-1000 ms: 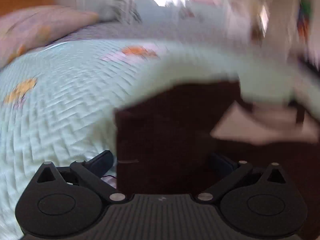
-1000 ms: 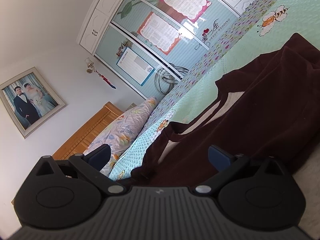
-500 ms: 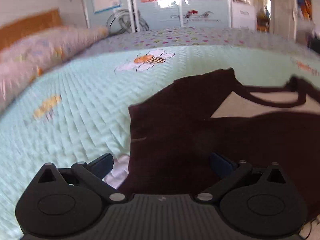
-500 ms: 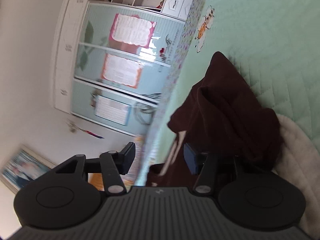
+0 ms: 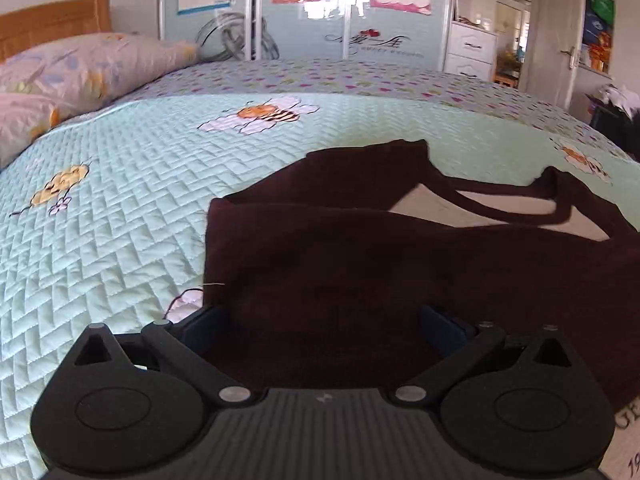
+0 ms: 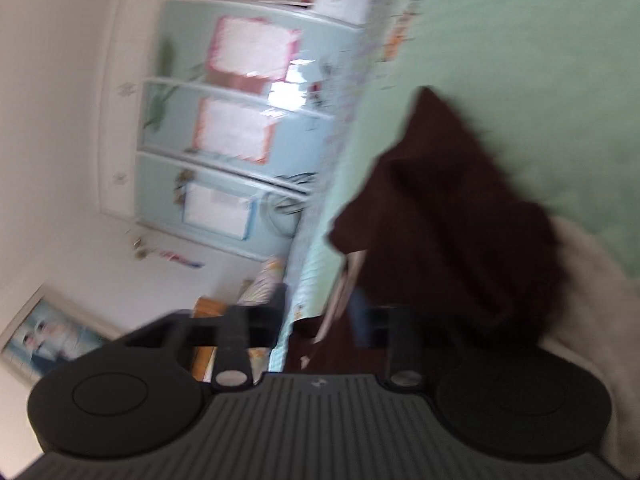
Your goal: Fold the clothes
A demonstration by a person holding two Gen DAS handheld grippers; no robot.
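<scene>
A dark maroon garment (image 5: pixel 360 248) with a pale lining at its neck lies spread on the mint quilted bedspread (image 5: pixel 120 200). My left gripper (image 5: pixel 324 320) hovers low over its near part, its jaws wide open with cloth lying between and under the fingers. In the blurred right wrist view the same garment (image 6: pixel 448 200) bunches up into a ridge. My right gripper (image 6: pixel 320 312) is rolled on its side at the garment's edge. Its jaws are closing, with a gap still showing and the cloth's edge lying in it.
Floral pillows (image 5: pixel 80 68) and a wooden headboard (image 5: pixel 52 20) are at the far left. A pale blue wardrobe (image 5: pixel 340 12) stands behind the bed. A whitish fleecy cloth (image 6: pixel 592 280) lies beside the garment, and a doorway (image 5: pixel 560 40) opens at the right.
The right gripper has rolled onto its side and dropped to the garment's edge, its jaws narrowing from wide apart. The left gripper's view slid across the bed and steadied over the garment.
</scene>
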